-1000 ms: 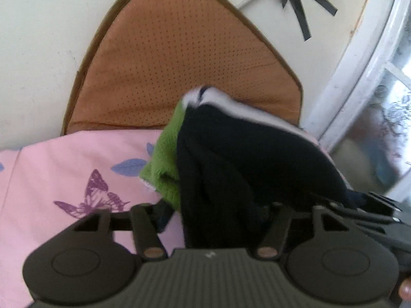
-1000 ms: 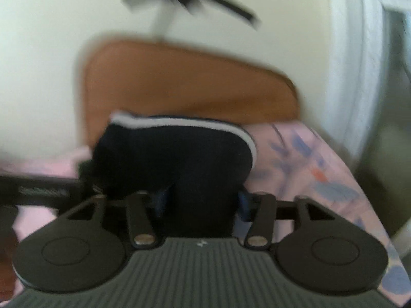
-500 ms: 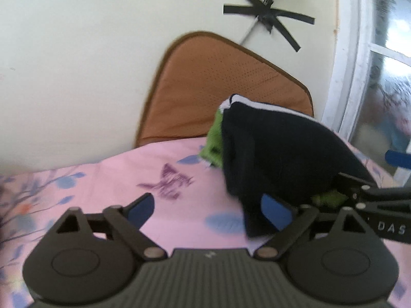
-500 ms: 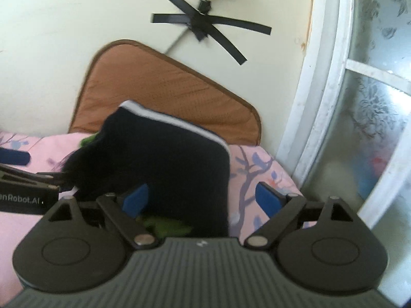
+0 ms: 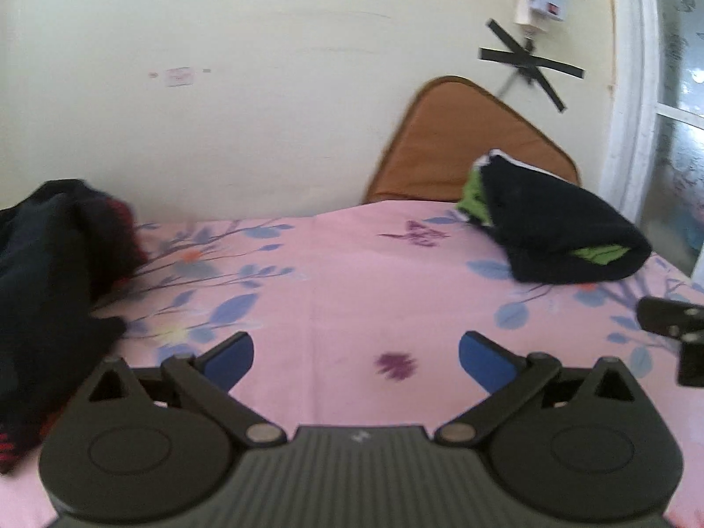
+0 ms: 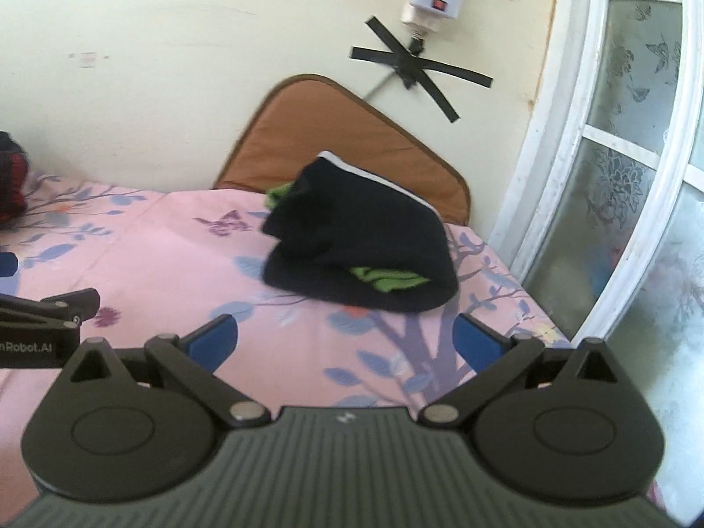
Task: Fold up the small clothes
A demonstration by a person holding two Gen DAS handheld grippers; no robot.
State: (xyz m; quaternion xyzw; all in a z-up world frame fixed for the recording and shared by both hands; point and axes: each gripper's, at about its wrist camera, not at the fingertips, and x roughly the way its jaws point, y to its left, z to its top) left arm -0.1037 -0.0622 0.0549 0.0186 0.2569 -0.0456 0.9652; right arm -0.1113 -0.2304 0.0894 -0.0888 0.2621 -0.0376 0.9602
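Left gripper (image 5: pixel 356 354): jaws spread wide, blue pads (image 5: pixel 231 354) well apart, nothing between them; it stands over the pink floral sheet (image 5: pixel 334 290) covering the bed, short of both lots of clothing. Right gripper (image 6: pixel 345 341): likewise wide open and holding nothing; its blue pads (image 6: pixel 477 341) frame bare sheet just in front of the folded stack.

Folded stack (image 6: pixel 365 248): a dark navy garment with a white edge strip along its upper rim, doubled over, with a bright green garment (image 6: pixel 387 279) showing at the near opening and again at the far left corner; the stack rests on the sheet near the far right corner of the bed, touching neither gripper; in the left wrist view the same stack (image 5: pixel 559 229) lies to the upper right, well apart from that gripper.

Unfolded pile (image 5: pixel 48 281): dark clothing with red patches, heaped at the left edge of the bed, just beside the left gripper's body; only a small part of it (image 6: pixel 11 176) shows at the left border of the right wrist view.

Surroundings: a brown perforated cushion (image 6: pixel 343 136) leans against the cream wall directly behind the stack; black tape crossed on the wall (image 6: pixel 418 70) below a white power strip (image 6: pixel 433 2); a white-framed patterned glass door (image 6: pixel 638 154) to the right. Both views are slightly blurred.
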